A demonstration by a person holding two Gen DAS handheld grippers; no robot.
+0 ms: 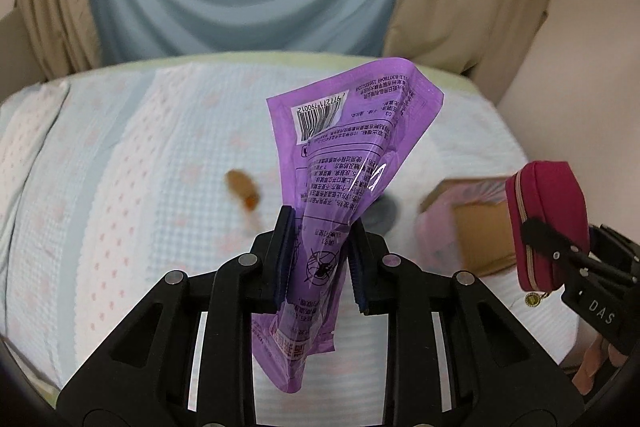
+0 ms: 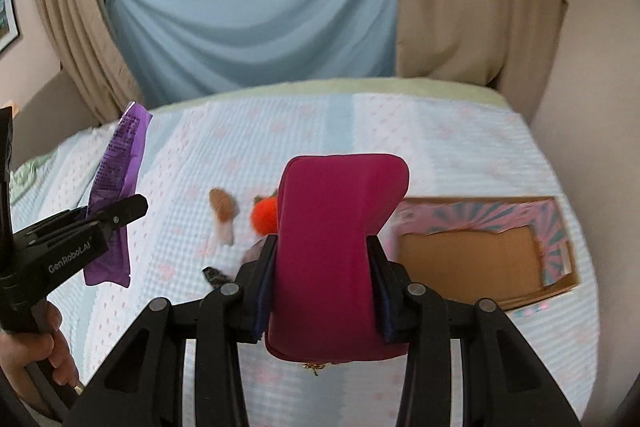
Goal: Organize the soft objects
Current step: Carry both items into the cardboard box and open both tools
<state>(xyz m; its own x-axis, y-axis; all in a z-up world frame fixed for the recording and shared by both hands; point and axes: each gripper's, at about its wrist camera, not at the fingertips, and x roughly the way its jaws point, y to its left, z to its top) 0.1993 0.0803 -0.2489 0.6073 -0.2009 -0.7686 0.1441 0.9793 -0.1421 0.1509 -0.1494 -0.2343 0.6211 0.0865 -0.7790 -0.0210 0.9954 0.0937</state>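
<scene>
My left gripper [image 1: 320, 227] is shut on a purple plastic pouch [image 1: 340, 163] with a barcode, held up above the bed; the same pouch [image 2: 114, 195] shows at the left of the right wrist view. My right gripper [image 2: 322, 247] is shut on a magenta zip pouch [image 2: 332, 251], also lifted off the bed, seen again as the zip pouch [image 1: 548, 223] at the right edge of the left wrist view. On the bedspread [image 2: 440, 131] lie a tan plush [image 2: 222, 209], an orange pompom [image 2: 264, 217] and a small dark item [image 2: 216, 275], partly hidden.
An open cardboard box [image 2: 480, 251] with pink and teal patterned flaps sits on the bed at the right. Blue and beige curtains [image 2: 256, 27] hang behind the bed. A hand [image 2: 36, 351] grips the left tool's handle. A wall stands right of the bed.
</scene>
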